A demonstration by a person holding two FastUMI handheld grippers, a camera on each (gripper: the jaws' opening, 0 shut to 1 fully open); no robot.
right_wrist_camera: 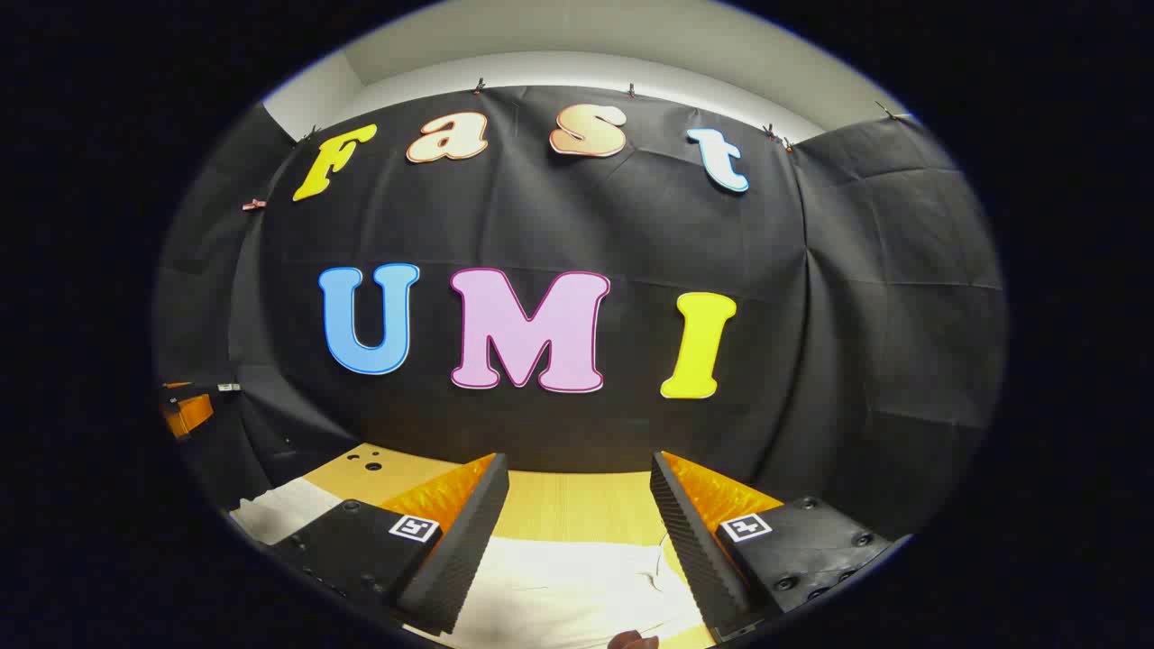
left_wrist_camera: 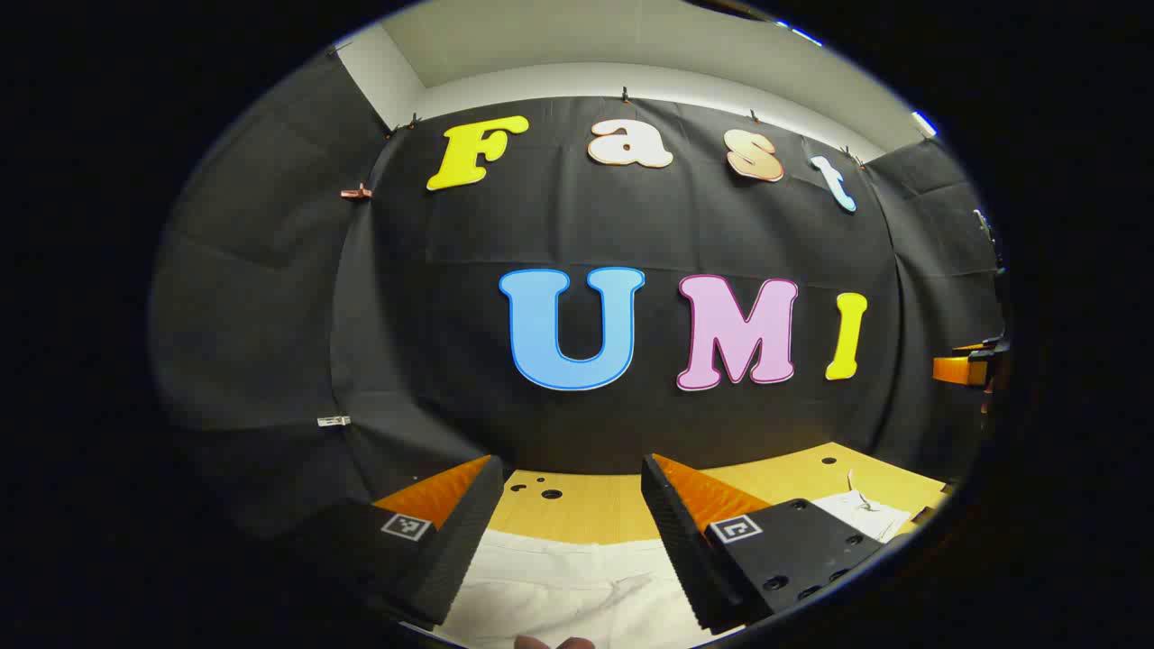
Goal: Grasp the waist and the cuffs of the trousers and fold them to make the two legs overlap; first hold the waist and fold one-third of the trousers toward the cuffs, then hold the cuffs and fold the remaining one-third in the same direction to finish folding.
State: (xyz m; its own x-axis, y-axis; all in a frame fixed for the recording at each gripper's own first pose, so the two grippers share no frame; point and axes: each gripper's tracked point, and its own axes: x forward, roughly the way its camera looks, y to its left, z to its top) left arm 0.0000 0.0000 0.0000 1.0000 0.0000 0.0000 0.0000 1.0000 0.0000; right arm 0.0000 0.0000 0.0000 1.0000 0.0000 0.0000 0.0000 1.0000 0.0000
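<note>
Left gripper view: our left gripper (left_wrist_camera: 572, 523) stands wide open, holding nothing; white trousers (left_wrist_camera: 577, 586) lie on the wooden table (left_wrist_camera: 586, 509) below and between the jaws. Right gripper view: our right gripper (right_wrist_camera: 577, 527) likewise gapes empty over the trousers (right_wrist_camera: 568, 586), whose edge passes near its right jaw.

Bright overhead light, sharp centre, strong fisheye bending at the rims, whose edges seem slightly blurred

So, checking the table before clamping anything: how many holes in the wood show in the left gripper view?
4 clearly: three close together near the left, one farther right on the table. The trousers may hide more.
</note>
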